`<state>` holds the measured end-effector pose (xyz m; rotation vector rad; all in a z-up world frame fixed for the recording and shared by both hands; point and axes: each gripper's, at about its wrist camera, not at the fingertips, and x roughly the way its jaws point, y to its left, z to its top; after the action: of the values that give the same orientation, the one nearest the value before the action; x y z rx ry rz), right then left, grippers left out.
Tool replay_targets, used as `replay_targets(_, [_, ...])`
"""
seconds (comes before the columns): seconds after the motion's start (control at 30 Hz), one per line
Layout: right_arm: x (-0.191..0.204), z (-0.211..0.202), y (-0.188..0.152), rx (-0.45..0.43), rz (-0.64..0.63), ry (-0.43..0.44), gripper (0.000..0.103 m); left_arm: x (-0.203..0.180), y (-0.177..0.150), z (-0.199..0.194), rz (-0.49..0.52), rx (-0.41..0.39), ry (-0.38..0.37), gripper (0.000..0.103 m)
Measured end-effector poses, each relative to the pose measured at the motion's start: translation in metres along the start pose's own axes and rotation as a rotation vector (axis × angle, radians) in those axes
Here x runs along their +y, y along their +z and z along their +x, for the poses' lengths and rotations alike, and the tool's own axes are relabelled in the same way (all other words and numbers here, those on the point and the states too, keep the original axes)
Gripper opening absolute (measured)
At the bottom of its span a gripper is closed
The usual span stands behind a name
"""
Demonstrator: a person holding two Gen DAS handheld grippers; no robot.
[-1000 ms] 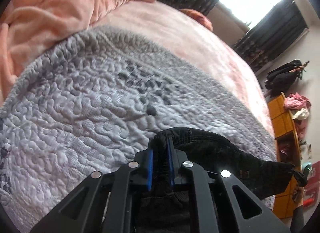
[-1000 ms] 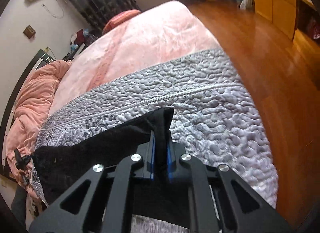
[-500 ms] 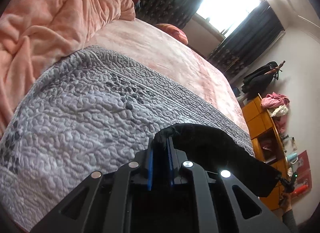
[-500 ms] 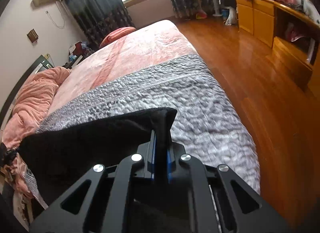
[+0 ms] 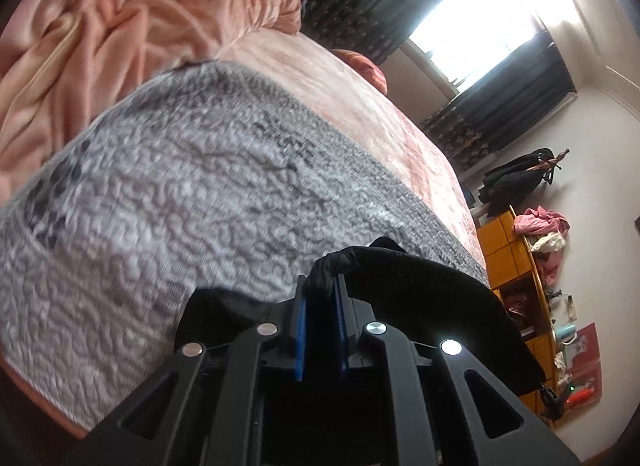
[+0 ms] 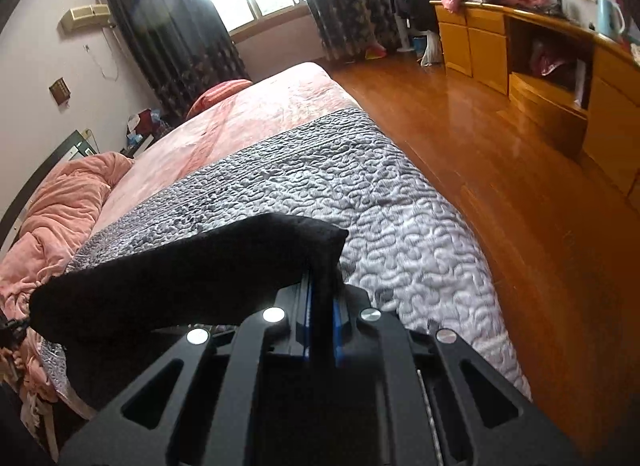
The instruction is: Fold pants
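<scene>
Above the grey quilt (image 5: 168,201), the left gripper (image 5: 321,290) and right gripper (image 6: 320,286) each pinch the black pants (image 6: 180,278) stretched between them.

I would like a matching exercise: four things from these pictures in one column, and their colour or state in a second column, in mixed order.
Things:
1. pants
2. quilted cover
3. crumpled blanket
4. left hand-held gripper

Colour or state:
A. grey
B. shut on cloth
C. black
D. pink

Pairs: 1-C, 2-A, 3-D, 4-B
</scene>
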<state>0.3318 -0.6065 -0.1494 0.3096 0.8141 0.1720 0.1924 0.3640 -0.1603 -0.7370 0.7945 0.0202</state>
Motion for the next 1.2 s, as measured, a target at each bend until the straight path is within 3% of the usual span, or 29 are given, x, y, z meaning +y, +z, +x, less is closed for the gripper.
replay_targets(0.27, [-0.003, -0.032, -0.043, -0.034, 0.056, -0.006, 0.009, 0.034, -0.040, -0.007, -0.038, 0.020, 0.006, 0.014])
replay_targets(0.5, [-0.009, -0.038, -0.074, -0.010, 0.120, -0.013, 0.015, 0.055, -0.063, -0.005, -0.051, 0.048, 0.042, 0.019])
replay_targets(0.63, [-0.013, -0.031, -0.100, 0.048, 0.156, -0.042, 0.025, 0.069, -0.079, 0.005, -0.055, 0.100, 0.097, 0.020])
replay_targets(0.7, [-0.019, -0.025, -0.114, 0.086, 0.179, -0.072, 0.037, 0.077, -0.093, 0.014, -0.046, 0.148, 0.155, 0.019])
replay_targets(0.77, [-0.029, -0.020, -0.129, 0.129, 0.219, -0.120, 0.054, 0.086, -0.104, 0.018, -0.037, 0.169, 0.233, 0.025])
replay_targets(0.83, [-0.037, -0.019, -0.143, 0.161, 0.263, -0.141, 0.059, 0.101, -0.112, 0.017, -0.077, 0.172, 0.279, 0.050])
replay_targets(0.93, [-0.050, -0.019, -0.164, 0.207, 0.334, -0.181, 0.065, 0.117, -0.119, 0.001, -0.155, 0.113, 0.289, 0.069])
replay_targets(1.1, [-0.069, -0.029, -0.202, 0.216, 0.498, -0.152, 0.070, 0.127, -0.131, -0.027, -0.274, 0.016, 0.237, 0.072])
replay_targets(1.2, [-0.069, -0.037, -0.220, 0.186, 0.588, -0.053, 0.071, 0.113, -0.132, -0.028, -0.226, -0.014, 0.192, 0.081])
